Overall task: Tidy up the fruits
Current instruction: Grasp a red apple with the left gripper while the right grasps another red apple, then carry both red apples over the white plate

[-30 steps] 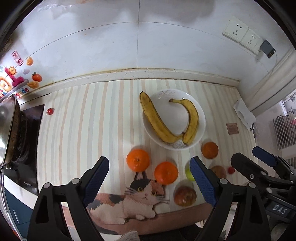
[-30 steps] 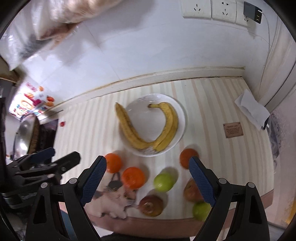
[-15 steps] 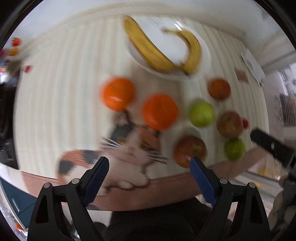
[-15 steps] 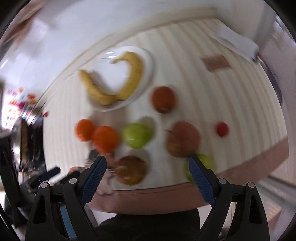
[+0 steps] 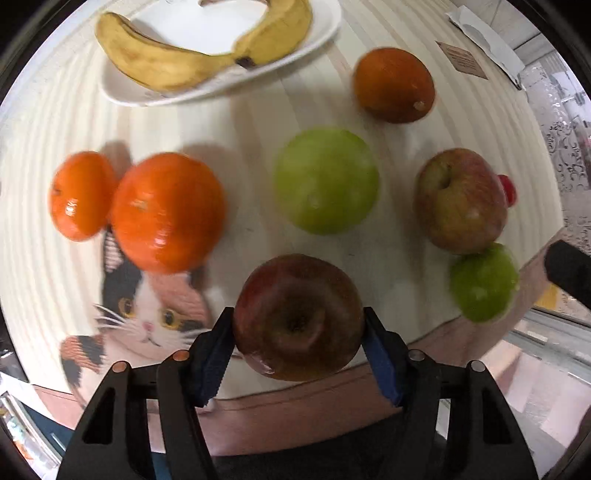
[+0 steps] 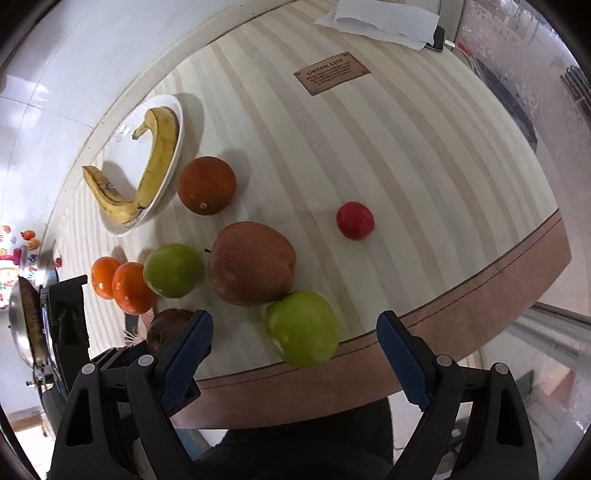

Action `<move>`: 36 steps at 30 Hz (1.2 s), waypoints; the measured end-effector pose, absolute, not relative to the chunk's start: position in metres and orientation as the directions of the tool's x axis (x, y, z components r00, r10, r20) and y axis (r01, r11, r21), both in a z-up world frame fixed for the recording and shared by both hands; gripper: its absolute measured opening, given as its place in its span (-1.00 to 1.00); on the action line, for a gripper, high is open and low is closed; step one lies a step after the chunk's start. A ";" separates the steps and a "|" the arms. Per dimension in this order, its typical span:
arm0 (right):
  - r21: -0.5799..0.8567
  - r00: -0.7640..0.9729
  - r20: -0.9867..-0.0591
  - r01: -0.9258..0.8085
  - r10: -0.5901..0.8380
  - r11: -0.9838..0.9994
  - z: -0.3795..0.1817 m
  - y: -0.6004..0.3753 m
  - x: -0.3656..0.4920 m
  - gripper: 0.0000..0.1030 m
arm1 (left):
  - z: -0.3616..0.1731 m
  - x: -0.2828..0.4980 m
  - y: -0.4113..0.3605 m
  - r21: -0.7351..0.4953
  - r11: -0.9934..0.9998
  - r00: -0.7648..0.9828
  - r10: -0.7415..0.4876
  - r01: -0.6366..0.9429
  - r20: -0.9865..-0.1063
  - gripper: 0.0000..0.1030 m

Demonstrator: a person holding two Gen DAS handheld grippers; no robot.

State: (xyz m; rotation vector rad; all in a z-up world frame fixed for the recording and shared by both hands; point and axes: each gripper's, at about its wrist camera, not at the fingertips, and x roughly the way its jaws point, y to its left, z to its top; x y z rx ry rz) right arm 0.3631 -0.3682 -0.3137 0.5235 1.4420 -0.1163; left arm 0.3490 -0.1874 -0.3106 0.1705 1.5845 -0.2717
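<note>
Left claw (image 5: pixel 297 332) clenched on dark red apple (image 5: pixel 297 317); right claw (image 6: pixel 295 345) released, hovering low

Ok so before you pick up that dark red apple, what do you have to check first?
1. Left hand-held gripper around the dark red apple: ok, a blue pad sits on each side of it.
2. Pads pressing firmly: cannot tell, the contact is partly hidden and blurred.
3. Space around the apple: ok, the nearest orange and the green apple lie apart from it.
4. Room on the white plate: ok, the two bananas leave its middle bare.
5. Right hand-held gripper out of the way: ok, it is open and empty beside another green apple at the counter edge.
6. That green apple rolling off: cannot tell.
</note>
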 end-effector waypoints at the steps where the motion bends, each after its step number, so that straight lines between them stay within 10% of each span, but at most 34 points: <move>1: 0.273 0.148 -0.961 0.373 0.233 0.887 -0.314 -0.366 0.365 0.79 | -0.310 0.349 -0.181 -0.060 0.962 -0.030 -0.054 0.266 -0.998 0.23; 15: 0.196 0.022 -0.980 0.267 0.197 0.944 -0.377 -0.329 0.436 0.37 | -0.317 0.356 -0.116 -0.128 0.986 -0.083 -0.119 0.103 -0.989 0.25; 36: 0.315 0.067 -0.949 0.225 0.308 0.922 -0.346 -0.310 0.449 0.33 | -0.260 0.368 -0.089 -0.186 0.980 -0.022 -0.185 0.076 -0.983 0.23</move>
